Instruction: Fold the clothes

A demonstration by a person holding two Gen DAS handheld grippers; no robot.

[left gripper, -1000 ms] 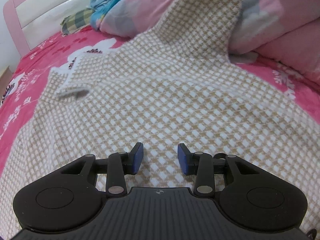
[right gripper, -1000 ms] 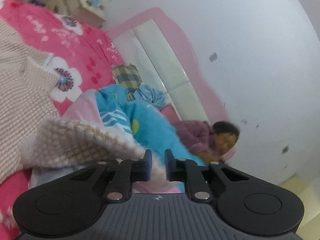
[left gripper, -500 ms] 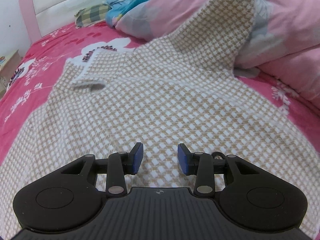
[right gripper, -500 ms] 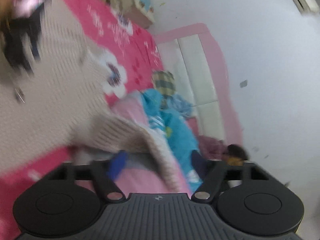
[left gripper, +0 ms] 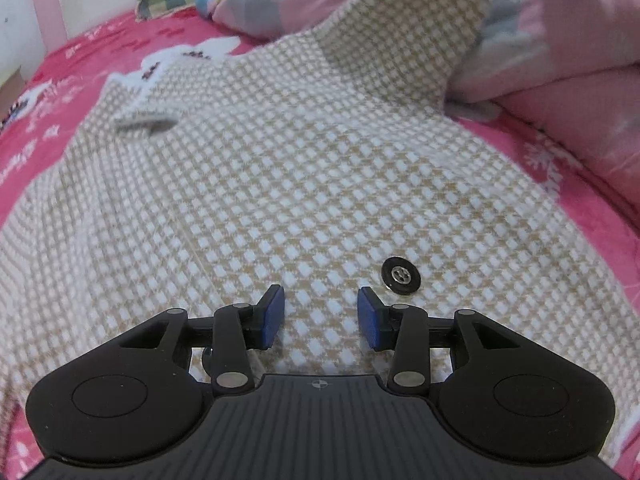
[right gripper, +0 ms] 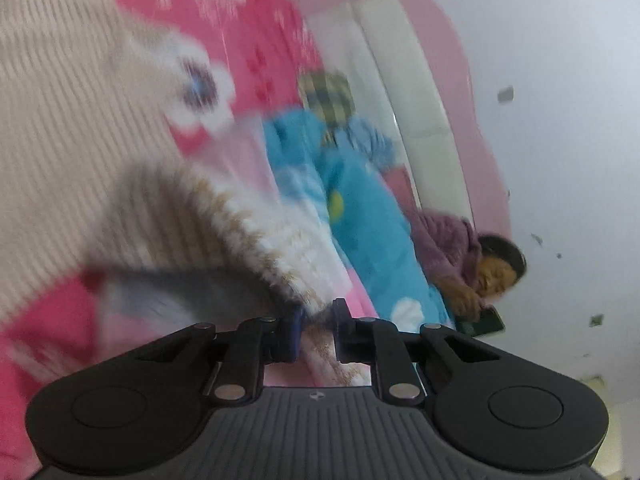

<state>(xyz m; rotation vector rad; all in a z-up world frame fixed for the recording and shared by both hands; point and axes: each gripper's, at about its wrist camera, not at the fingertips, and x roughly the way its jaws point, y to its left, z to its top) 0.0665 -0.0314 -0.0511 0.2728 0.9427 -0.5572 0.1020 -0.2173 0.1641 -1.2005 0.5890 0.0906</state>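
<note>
Right gripper (right gripper: 316, 326) clenched on a sleeve cuff (right gripper: 280, 248) of the checked cardigan (left gripper: 280, 168), raised above the bed (left gripper: 80, 52). Left gripper (left gripper: 320, 316) parted, gripping nothing, low over the cardigan's body beside a black button (left gripper: 401, 275). Body spread flat on the bed, sleeve running away toward the pink quilt (left gripper: 580, 40) at the far right edge; right gripper nearer it.

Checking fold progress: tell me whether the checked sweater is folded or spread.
Mostly spread. The checked sweater lies flat across the pink bedsheet, one sleeve draped up on the pillows. The right claw grips its cuff.
</note>
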